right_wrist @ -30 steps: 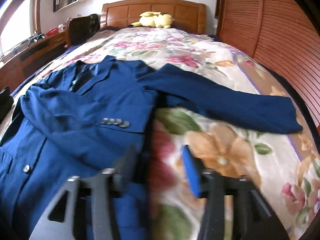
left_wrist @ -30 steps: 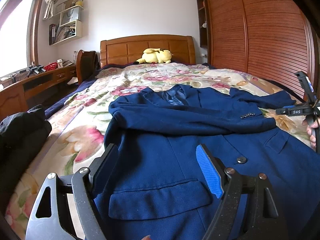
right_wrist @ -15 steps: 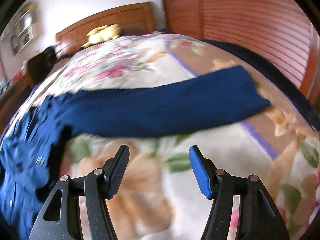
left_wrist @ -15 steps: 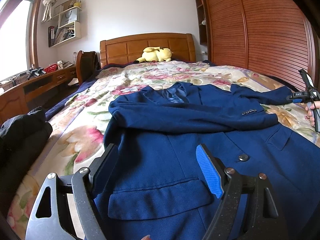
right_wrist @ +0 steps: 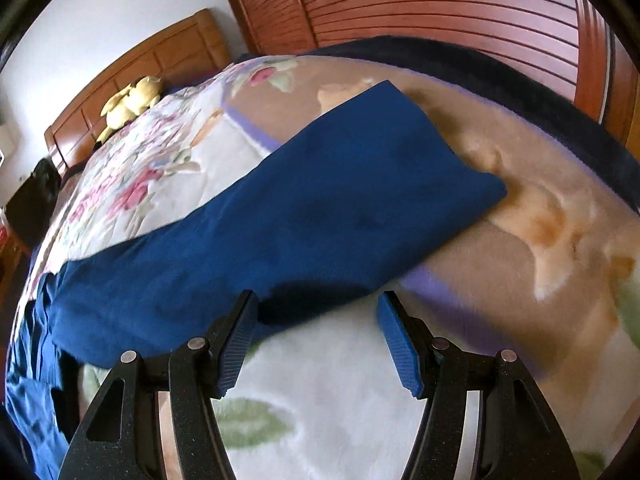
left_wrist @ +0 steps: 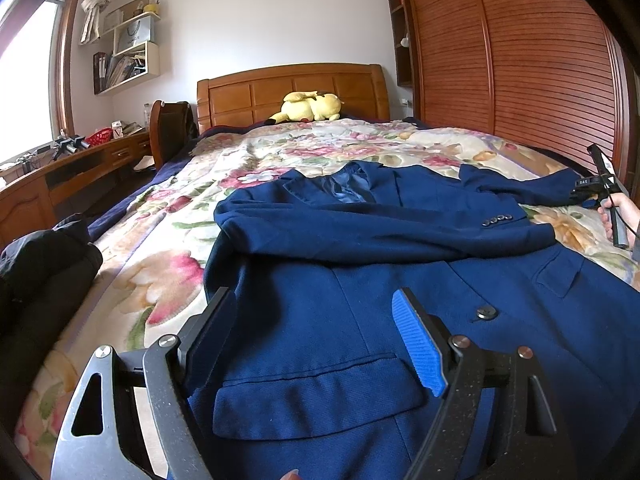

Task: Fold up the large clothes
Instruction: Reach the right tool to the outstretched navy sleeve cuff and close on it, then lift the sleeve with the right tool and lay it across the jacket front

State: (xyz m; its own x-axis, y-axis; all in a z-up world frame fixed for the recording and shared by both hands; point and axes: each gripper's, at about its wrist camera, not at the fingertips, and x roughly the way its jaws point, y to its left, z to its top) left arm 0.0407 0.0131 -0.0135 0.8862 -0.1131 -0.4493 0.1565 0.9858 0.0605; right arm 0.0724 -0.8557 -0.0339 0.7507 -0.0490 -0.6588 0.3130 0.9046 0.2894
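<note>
A navy blue suit jacket [left_wrist: 400,280] lies face up on the floral bedspread [left_wrist: 160,256]. One sleeve is folded across its chest. The other sleeve [right_wrist: 320,208] stretches out flat toward the bed's right side. My left gripper [left_wrist: 316,344] is open and empty, low over the jacket's hem by a flap pocket. My right gripper [right_wrist: 318,340] is open and empty, just short of the near edge of the outstretched sleeve, close to its cuff end. It also shows in the left wrist view [left_wrist: 604,196], held in a hand.
A yellow plush toy [left_wrist: 308,106] lies by the wooden headboard [left_wrist: 292,88]. Dark clothing [left_wrist: 44,256] is piled at the bed's left edge. A desk [left_wrist: 60,168] and chair stand left of the bed. A slatted wooden wardrobe [left_wrist: 520,60] runs along the right.
My right gripper swung from the jacket's chest out to the right and closed in on the outstretched sleeve. My left gripper stayed over the hem, nearly still.
</note>
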